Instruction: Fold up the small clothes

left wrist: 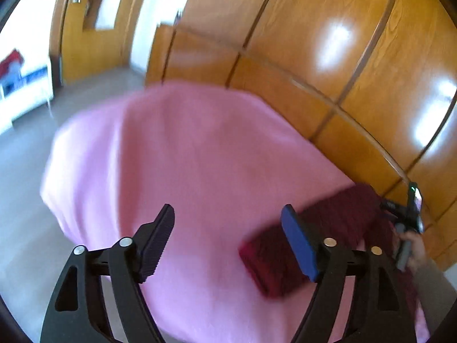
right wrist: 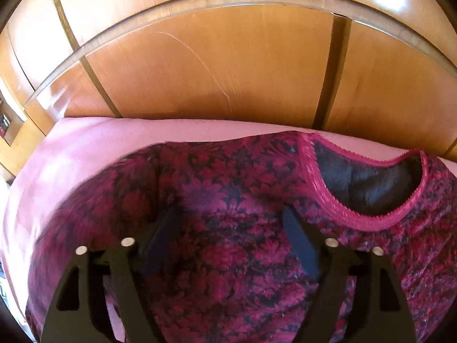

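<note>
Both fingers (left wrist: 155,240) of the left gripper (left wrist: 228,237) stand wide apart with nothing between them, over bare pink blanket (left wrist: 185,157). In this left wrist view the dark red garment (left wrist: 285,257) lies at the right, partly behind the right-hand finger; its near end looks doubled into a narrow band, though blur keeps me from being sure. A hand (left wrist: 414,251) with the right gripper shows at the far right, by the wooden wardrobe (left wrist: 314,43). To the left the blanket is bare up to its edge, with floor (left wrist: 28,200) beyond.

From the right wrist, the right gripper (right wrist: 228,245) is also spread and empty, above the garment (right wrist: 222,200), which looks mostly flat with its neckline (right wrist: 371,177) toward the wardrobe (right wrist: 228,71). Most folding likely remains; the far side is tight.
</note>
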Demonstrator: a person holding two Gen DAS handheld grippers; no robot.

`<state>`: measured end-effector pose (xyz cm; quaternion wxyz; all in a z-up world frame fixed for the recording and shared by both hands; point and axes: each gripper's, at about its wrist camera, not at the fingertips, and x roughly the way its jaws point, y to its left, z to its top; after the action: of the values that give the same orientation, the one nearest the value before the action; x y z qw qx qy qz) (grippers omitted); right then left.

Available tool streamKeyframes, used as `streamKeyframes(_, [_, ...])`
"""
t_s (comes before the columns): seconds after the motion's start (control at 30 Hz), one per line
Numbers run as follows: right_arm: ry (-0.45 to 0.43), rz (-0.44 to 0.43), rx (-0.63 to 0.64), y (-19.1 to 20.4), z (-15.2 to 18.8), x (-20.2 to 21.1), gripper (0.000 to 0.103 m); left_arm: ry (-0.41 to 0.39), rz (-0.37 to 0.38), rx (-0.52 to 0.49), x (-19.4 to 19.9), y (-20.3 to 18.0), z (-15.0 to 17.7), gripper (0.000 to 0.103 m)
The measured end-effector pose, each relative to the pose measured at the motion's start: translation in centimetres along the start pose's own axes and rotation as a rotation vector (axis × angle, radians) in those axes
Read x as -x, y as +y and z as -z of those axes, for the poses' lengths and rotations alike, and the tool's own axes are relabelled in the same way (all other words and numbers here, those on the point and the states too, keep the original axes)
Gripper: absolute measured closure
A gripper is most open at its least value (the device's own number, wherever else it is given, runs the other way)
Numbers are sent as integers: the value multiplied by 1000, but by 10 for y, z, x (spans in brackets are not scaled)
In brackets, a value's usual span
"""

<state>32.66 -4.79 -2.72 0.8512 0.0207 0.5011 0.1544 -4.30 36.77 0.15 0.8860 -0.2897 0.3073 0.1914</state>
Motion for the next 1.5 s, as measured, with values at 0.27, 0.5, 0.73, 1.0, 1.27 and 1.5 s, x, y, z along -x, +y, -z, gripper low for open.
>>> streamKeyframes(0.27, [-59,-68,95,7,37,59,17,232,193,174,-61,-15,44,23])
streamKeyframes(0.5, [-67,-63,262,-3,108,108,16,228,22,-7,-101,-62,31,85])
streamKeyframes(0.73, [-30,-23,307,-36,150,133,16,53,-166,-66,-105,-58,-52,91])
streamKeyframes(1.0, [16,-23,236,-58,184,120,15,-39,-443,-302,-152,-97,-107,100])
streamKeyframes(1.27, [-28,24,258,-52,193,115,7,-56,-310,-152,-138,-108,-71,52])
streamKeyframes(1.5, [-36,47,277,-46,193,111,5,252,300,-231,-117,-195,18,50])
